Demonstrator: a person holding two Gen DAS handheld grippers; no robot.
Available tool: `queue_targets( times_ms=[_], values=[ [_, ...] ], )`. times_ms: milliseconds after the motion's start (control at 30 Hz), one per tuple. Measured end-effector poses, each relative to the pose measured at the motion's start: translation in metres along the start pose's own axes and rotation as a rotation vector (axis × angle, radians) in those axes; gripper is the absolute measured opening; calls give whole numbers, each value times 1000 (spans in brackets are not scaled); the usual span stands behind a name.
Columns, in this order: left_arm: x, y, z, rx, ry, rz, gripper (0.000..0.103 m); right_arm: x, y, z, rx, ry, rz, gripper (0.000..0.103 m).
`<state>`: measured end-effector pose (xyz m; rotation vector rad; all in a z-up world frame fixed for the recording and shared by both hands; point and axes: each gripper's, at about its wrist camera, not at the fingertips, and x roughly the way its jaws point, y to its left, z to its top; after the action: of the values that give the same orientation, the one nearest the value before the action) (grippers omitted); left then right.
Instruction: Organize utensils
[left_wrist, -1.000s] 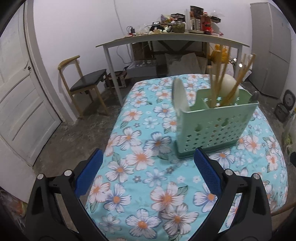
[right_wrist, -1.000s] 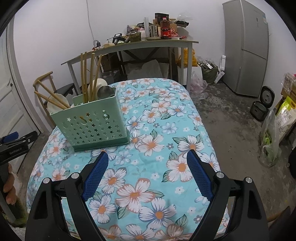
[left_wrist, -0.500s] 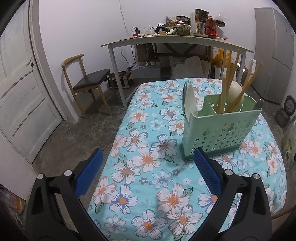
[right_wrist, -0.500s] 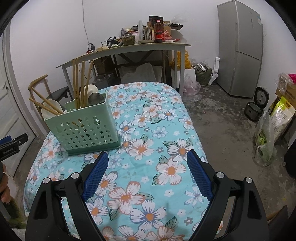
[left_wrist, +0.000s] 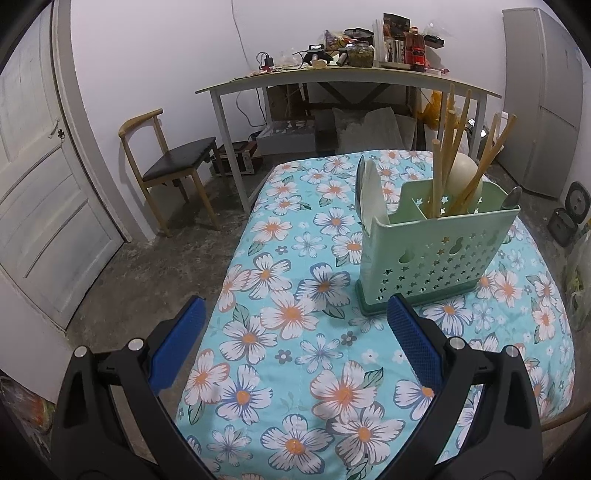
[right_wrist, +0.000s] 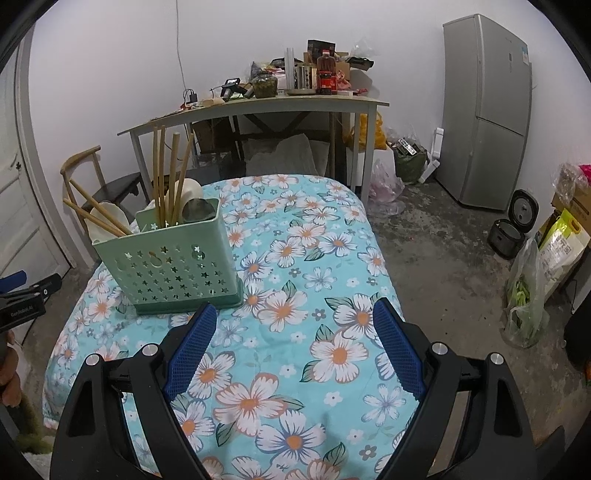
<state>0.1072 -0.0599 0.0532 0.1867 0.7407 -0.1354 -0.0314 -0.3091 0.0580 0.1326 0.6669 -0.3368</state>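
Right wrist view: the green holder (right_wrist: 173, 262) stands on the flowered counter (right_wrist: 332, 258), sticks (right_wrist: 173, 177) and spoons (right_wrist: 197, 210) inside. Both claws, left claw (left_wrist: 295, 314) and right claw (right_wrist: 295, 321), gape wide with nothing in them. The job looks done; best pull back slowly without bumping it.

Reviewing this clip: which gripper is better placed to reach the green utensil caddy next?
Marginal call, probably left: the green utensil caddy begins just past the left gripper's inner finger. Off the right gripper it sits similarly near. Both are open and empty.

mint-green caddy (left_wrist: 436, 254), floral turquoise tablecloth (left_wrist: 295, 332)
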Motion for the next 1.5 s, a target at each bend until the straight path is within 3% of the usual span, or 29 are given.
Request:
queue_targets(
  times_ms=[1500],
  values=[
    [1,-6,0,28,15,9,95,0,4,-1,-4,1,11,84]
  ],
)
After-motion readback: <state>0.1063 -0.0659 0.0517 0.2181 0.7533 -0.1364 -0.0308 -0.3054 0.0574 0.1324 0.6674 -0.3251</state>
